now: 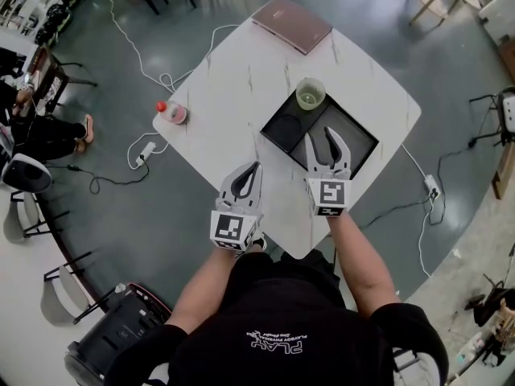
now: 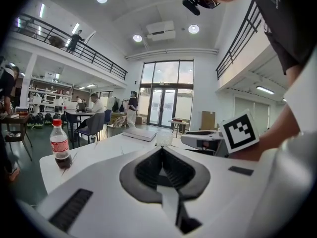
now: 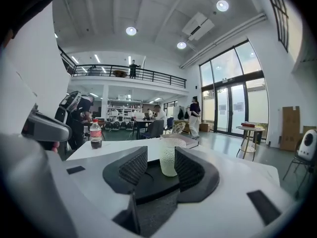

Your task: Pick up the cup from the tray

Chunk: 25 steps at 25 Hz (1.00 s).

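Observation:
A clear ribbed cup [image 1: 311, 93] stands upright in the far corner of a black tray [image 1: 364, 137] on the white table. My right gripper [image 1: 319, 135] hovers over the tray with its jaws apart, pointing at the cup, which stands a short way beyond the fingertips. In the right gripper view the cup [image 3: 169, 157] shows in the gap between the two dark pads, untouched by either. My left gripper [image 1: 257, 167] is over the bare table left of the tray, its jaws shut on nothing. From the left gripper view [image 2: 161, 150] the cup [image 2: 163, 139] is small and far ahead.
A cola bottle [image 1: 171, 112] stands near the table's left corner. A closed laptop [image 1: 291, 22] lies at the far corner. Cables and a power strip [image 1: 146, 153] run on the floor to the left; chairs and seated people are farther off.

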Available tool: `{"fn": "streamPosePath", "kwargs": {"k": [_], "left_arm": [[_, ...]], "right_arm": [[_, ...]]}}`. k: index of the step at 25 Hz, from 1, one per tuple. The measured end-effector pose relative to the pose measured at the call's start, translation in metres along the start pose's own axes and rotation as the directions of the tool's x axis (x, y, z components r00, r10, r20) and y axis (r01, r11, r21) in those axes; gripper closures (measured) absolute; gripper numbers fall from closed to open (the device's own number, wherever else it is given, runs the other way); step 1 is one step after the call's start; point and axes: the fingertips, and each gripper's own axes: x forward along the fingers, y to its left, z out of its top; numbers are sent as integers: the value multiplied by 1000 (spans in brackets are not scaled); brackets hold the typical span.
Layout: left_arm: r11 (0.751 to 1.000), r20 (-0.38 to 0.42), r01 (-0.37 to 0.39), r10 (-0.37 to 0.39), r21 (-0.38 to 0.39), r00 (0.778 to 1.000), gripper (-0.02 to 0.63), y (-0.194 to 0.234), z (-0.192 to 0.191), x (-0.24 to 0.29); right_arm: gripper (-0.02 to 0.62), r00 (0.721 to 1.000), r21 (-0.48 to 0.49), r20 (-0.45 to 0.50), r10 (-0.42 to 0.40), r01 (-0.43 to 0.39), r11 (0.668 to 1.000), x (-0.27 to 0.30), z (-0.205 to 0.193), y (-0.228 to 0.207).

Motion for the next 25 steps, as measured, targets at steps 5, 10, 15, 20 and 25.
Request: {"fn": "streamPosePath", "kwargs": {"k": [5, 10, 15, 20, 25], "left_arm": [[1000, -5, -13, 13, -8, 1000, 598, 3, -4, 2], [1000, -15, -20, 20, -11, 1000, 598, 6, -9, 3], [999, -25, -30, 30, -15, 999, 598, 6, -12, -1], [998, -28, -51, 50, -27, 998, 598, 13, -17, -2], [997, -37, -67, 65, -40, 997, 598, 19, -21, -4]], "right_arm": [[366, 1000, 15, -28, -1, 1, 1000, 25, -7, -9], [301, 998, 35, -68, 10, -8, 999, 57, -21, -16], [275, 995, 68, -104, 14, -7, 998, 82, -29, -28], [241, 991, 78, -128, 33, -23, 997, 109, -36, -31], [229, 990, 87, -135, 33, -21, 996, 123, -37, -32]]}}
